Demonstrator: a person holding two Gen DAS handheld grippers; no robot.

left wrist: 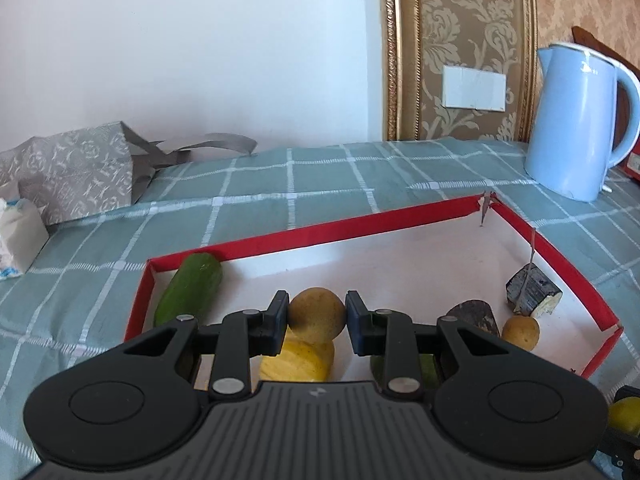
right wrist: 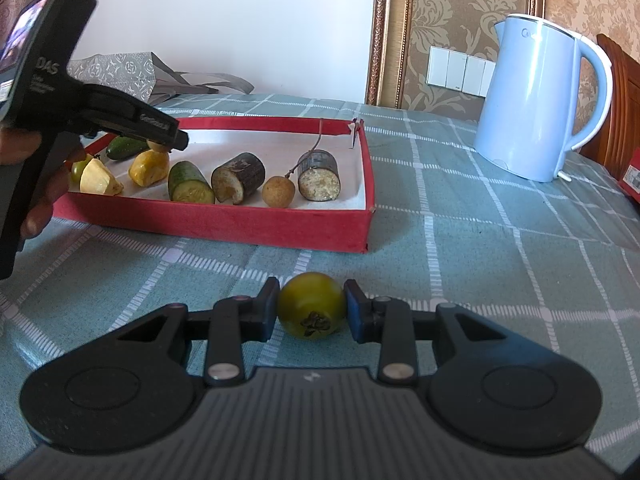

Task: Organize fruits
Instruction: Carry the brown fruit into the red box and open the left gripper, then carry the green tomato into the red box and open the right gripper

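Note:
My left gripper [left wrist: 317, 316] is shut on a small round tan fruit [left wrist: 317, 314], held over the red box [left wrist: 320, 236] above a yellow fruit piece [left wrist: 298, 362]. My right gripper [right wrist: 312, 310] is shut on a green round fruit [right wrist: 312, 310], low over the tablecloth in front of the red box [right wrist: 216, 222]. In the right wrist view the left gripper [right wrist: 168, 140] hangs over the box's left end. The box holds cucumber pieces [right wrist: 188, 184], dark sugarcane chunks [right wrist: 240, 176], another tan fruit [right wrist: 279, 191] and yellow pieces [right wrist: 148, 167].
A light blue kettle [right wrist: 532, 100] stands at the back right on the checked teal tablecloth [right wrist: 480, 240]. A grey patterned bag [left wrist: 76, 168] and a white packet [left wrist: 18, 236] lie at the back left. A wall runs behind the table.

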